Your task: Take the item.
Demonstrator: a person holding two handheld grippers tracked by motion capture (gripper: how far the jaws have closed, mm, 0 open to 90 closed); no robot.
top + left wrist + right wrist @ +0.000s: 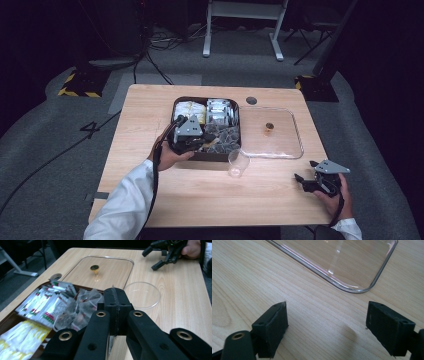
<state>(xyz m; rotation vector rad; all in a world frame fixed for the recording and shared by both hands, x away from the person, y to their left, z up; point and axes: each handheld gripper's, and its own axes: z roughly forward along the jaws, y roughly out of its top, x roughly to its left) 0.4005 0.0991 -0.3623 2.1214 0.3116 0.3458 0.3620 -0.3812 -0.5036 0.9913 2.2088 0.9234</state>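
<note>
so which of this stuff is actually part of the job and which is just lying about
In the job:
- left gripper, shut, over the box
- box of tea bags and sachets
- clear cup

Lying about:
- clear lid with gold knob
- right gripper, open, idle on the table

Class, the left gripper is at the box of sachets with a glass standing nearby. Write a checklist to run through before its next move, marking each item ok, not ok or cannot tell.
1. Lid off the box and lying beside it: ok.
2. Glass upright in front of the box, mouth free: ok.
3. Left gripper jaws shut: ok.
4. A sachet caught between those jaws: cannot tell.
5. Right gripper open, holding nothing, apart from the glass: ok.
</note>
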